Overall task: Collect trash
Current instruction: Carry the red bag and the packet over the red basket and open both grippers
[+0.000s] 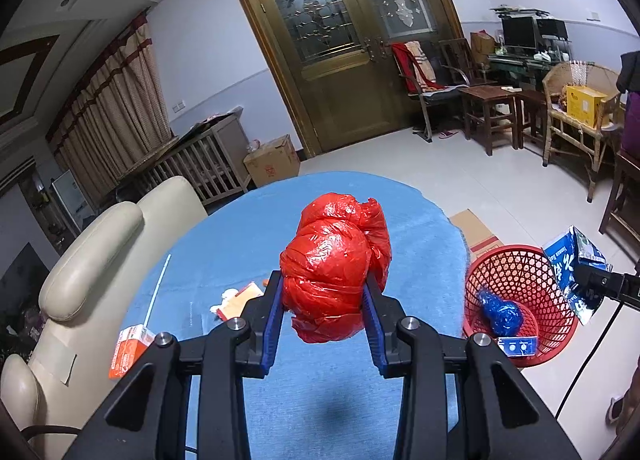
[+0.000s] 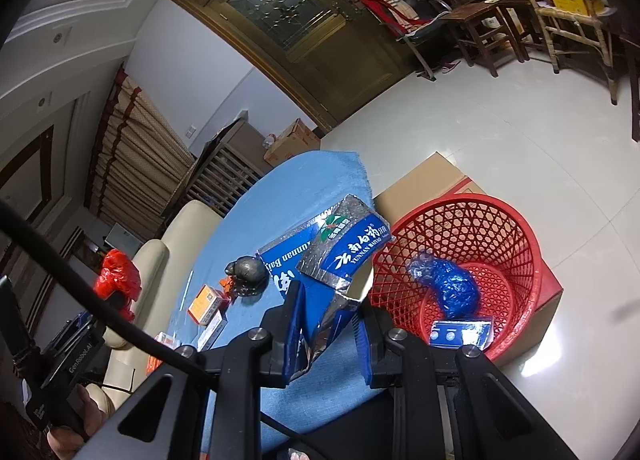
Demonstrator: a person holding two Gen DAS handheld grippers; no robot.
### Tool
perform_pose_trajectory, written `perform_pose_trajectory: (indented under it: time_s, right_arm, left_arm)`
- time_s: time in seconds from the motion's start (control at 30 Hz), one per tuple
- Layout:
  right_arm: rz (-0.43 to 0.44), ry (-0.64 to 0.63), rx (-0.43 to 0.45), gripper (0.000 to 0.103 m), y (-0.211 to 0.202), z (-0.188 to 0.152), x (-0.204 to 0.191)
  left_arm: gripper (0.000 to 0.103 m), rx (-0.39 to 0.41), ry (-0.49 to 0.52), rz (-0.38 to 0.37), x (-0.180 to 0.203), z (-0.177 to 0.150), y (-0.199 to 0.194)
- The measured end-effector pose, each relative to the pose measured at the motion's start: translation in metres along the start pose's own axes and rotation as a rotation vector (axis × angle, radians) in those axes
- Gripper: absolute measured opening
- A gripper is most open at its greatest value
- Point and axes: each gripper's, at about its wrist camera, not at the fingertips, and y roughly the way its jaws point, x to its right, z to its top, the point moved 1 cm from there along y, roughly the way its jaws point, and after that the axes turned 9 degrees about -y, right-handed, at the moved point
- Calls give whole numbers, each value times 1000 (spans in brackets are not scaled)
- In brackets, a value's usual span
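My left gripper (image 1: 325, 294) is shut on a crumpled red plastic bag (image 1: 334, 268) and holds it above the blue round table (image 1: 224, 236); the bag also shows in the right wrist view (image 2: 118, 280). My right gripper (image 2: 326, 310) is shut on a flattened blue and silver carton (image 2: 340, 244), held beside the rim of the red mesh basket (image 2: 516, 260). The carton shows at the right of the left wrist view (image 1: 576, 264), above the basket (image 1: 520, 272). The basket holds a crumpled blue bag (image 2: 452, 288) and a small blue box (image 2: 460, 334).
On the table lie an orange box (image 2: 204, 304), a dark crumpled ball (image 2: 248, 276), small paper scraps (image 1: 240, 298) and a thin white stick (image 1: 158, 288). The basket stands on a cardboard box (image 2: 420, 184). A cream sofa (image 1: 92, 256) borders the table's left side.
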Motion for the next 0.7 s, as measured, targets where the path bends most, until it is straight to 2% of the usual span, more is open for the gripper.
perform_pose_trajectory:
  time_s: [0.37,0.5,0.7]
  right_arm:
    - [-15,44,7,25,-2,5,21]
    - [-28,63,10,25,-3,6,30]
    - [-54,104,12,26,0,9,51]
  left_arm:
    - [39,-21,37,-58,28,5,13]
    - [39,-45,45,-129,41,5,21]
    - [39,-116,54,-300,69,5,39]
